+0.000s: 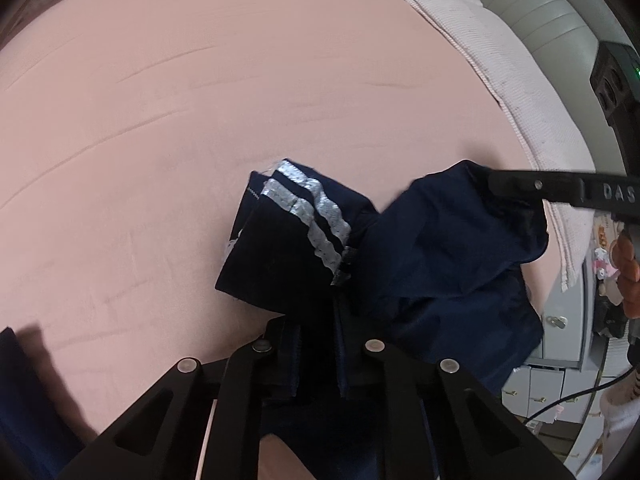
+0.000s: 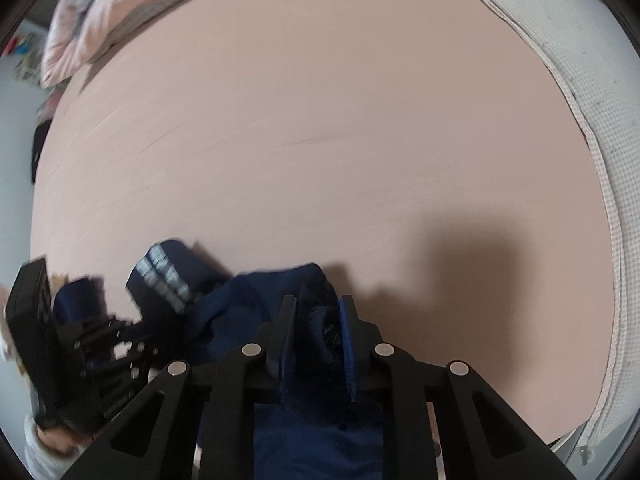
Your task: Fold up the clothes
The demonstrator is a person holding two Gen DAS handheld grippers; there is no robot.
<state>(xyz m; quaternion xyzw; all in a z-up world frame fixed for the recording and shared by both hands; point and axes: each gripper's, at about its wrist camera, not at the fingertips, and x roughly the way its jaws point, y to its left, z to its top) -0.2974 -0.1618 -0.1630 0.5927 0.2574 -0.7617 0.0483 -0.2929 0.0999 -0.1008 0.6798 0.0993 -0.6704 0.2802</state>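
A single dark navy garment (image 1: 432, 252) lies crumpled on the pink bedsheet (image 1: 200, 100), near the edge of the bed that is closest to both cameras and toward the side where the white quilted cover (image 1: 500, 80) runs along the sheet. It has two silver-grey stripes (image 1: 308, 216) on one folded part, and this striped part rests on the sheet, while the rest of the cloth is bunched and partly lifted. The left gripper (image 1: 316, 344) is clenched on a fold of the navy cloth: its two black fingers stand almost together, with the fabric pinched between them. The right gripper (image 2: 318, 320) is grasping another bunch of the same garment; its jaws are narrow but not fully together, and the pads press on a thick wad of cloth from both sides. In the left wrist view one finger of the right gripper comes in from the right side and touches the raised part of the garment. In the right wrist view the left gripper appears blurred at the lower left, beside the striped part. I count one garment, two grippers, and two stripes. A second bit of dark blue cloth (image 1: 24, 392) shows at the lower left corner of the left wrist view; I cannot tell if it belongs to the same garment. A pink crumpled blanket (image 2: 120, 12) lies at the far left corner of the bed.
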